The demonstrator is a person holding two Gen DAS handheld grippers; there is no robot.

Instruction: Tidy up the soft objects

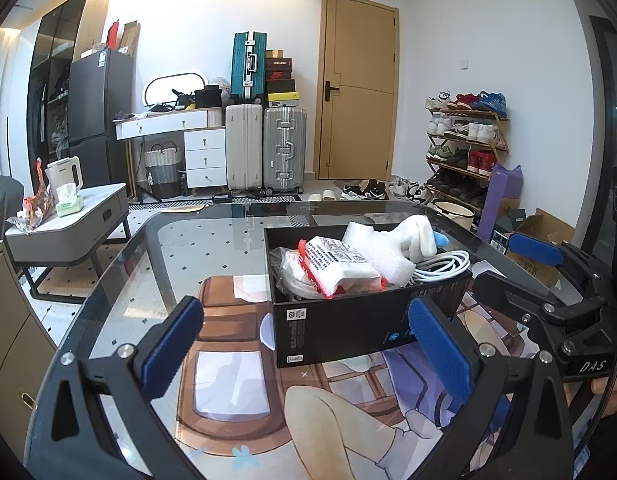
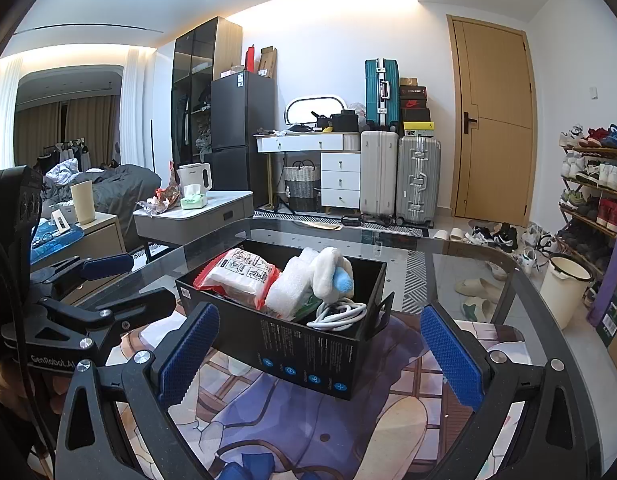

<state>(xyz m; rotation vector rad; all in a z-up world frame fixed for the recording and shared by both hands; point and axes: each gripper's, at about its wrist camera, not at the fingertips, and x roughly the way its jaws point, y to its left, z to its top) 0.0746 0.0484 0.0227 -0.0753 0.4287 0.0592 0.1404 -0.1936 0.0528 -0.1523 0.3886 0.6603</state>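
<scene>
Both hand-held grippers, left [image 1: 304, 344] and right [image 2: 320, 354], hang released before the black box [image 1: 348, 320] on the glass worktop [image 1: 196, 248], its soft items apparently packed; next likely grasping the box.

box floor: hidden under the red-and-white packet [image 1: 340, 268], foam sheet [image 1: 382, 250] and white cable [image 2: 340, 312] | plush toy [image 2: 328, 270]: lower part hidden behind foam | box label print [image 1: 296, 334]: too small to read
</scene>
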